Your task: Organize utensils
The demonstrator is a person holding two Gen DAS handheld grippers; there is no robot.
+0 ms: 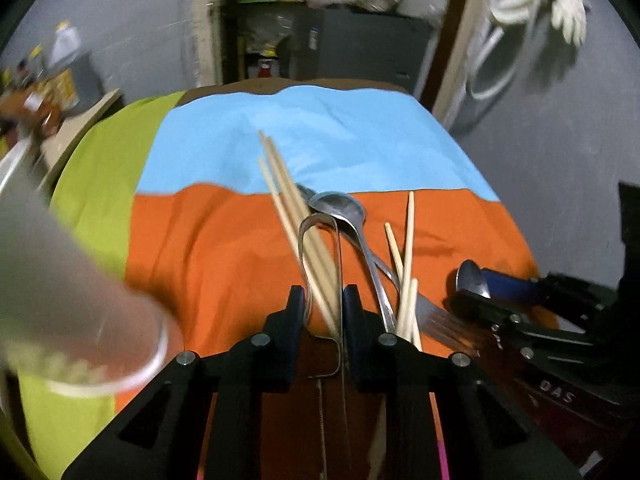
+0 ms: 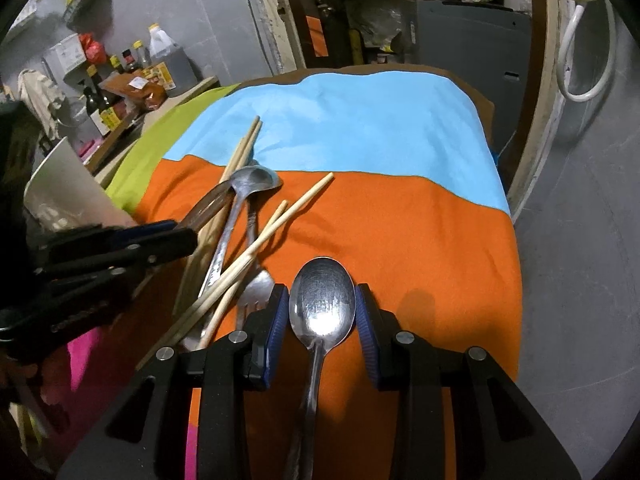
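My left gripper is shut on a shiny metal spoon, pads against its two edges, over the orange part of the cloth. Long wooden chopsticks lie behind it. The right wrist view shows this gripper at the left of the pile. My right gripper is shut on a second spoon, bowl forward and facing up, handle running back between the fingers. On the cloth between the two lie another spoon, a fork and several chopsticks.
A pale cup stands at the left edge of the table, close beside the left gripper. Bottles and packets crowd a shelf further left. The blue part of the cloth lies beyond the pile. A grey floor drops away on the right.
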